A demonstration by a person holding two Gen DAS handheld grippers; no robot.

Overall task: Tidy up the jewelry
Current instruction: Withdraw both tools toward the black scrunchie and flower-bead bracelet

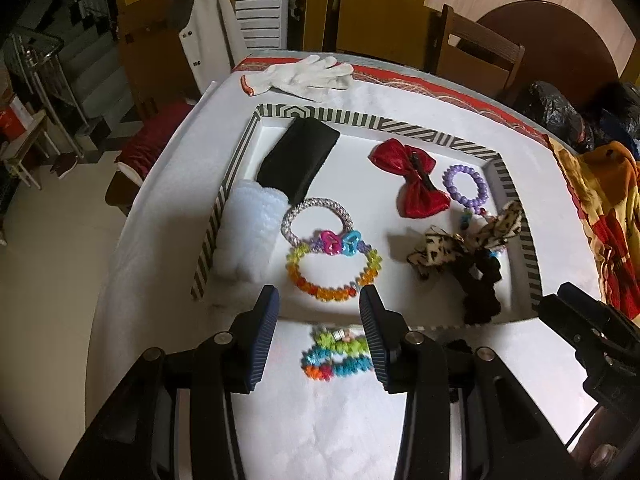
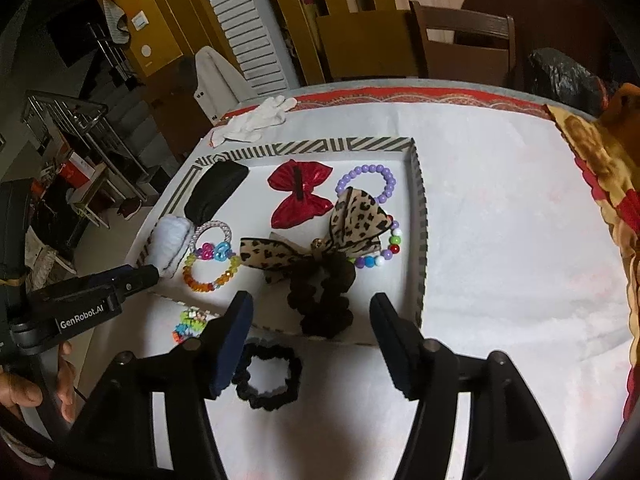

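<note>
A white glove (image 1: 306,73) lies beyond the striped tray (image 1: 400,125); nothing blocks either.

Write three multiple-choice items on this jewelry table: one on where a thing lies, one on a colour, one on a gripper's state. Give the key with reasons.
1. Where does the black scrunchie lie?
A. Inside the striped tray
B. On the white cloth, outside the tray's near wall
C. On the white glove

2. What colour is the shiny bow in the striped tray?
A. Red
B. Green
C. Yellow

3. How does the right gripper stand?
A. Shut on the scrunchie
B. Shut on the leopard bow
C. Open, holding nothing

Key:
1 B: the scrunchie rests on the cloth in front of the tray's near wall.
2 A: the bow beside the purple bead bracelet is glossy red.
3 C: its fingers stand wide apart with nothing pressed between them.
</note>
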